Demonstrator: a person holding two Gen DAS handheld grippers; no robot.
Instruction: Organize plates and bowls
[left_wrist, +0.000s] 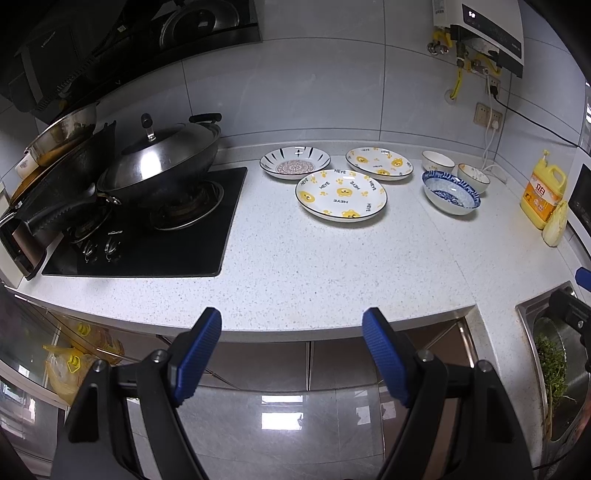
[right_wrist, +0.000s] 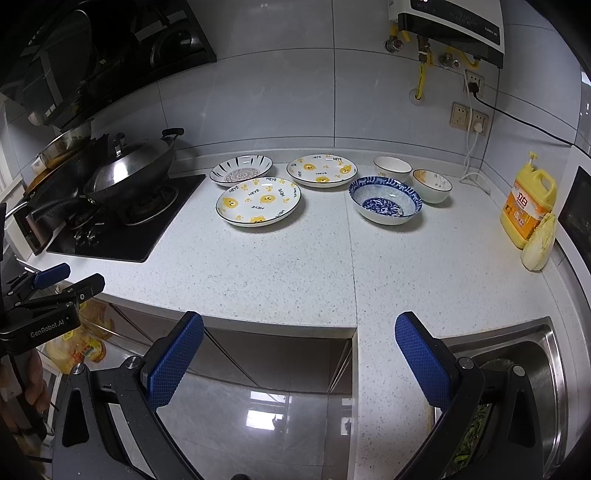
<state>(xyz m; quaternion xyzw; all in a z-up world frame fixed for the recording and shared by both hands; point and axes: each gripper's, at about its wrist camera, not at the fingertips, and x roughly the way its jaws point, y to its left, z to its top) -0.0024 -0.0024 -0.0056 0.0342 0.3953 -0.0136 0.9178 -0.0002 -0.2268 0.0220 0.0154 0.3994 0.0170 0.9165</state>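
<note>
Tongs (left_wrist: 293, 328) before "HEYE" plates (left_wrist: 340, 195)

The speckled white table (left_wrist: 332, 273) carries three plates (left_wrist: 341, 195) in the far middle, and three bowls (left_wrist: 450, 194) just to their right. A black stove (left_wrist: 155, 236) is at the left, and a yellow detergent bottle (left_wrist: 543, 194) with a cabbage piece (left_wrist: 555, 227) stands at the far right.

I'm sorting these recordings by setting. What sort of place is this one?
A home kitchen, most likely. A gas hob with a lidded wok is set into the speckled countertop, a steel sink sits at the right, and a yellow dish soap bottle stands by the tiled wall.
</note>
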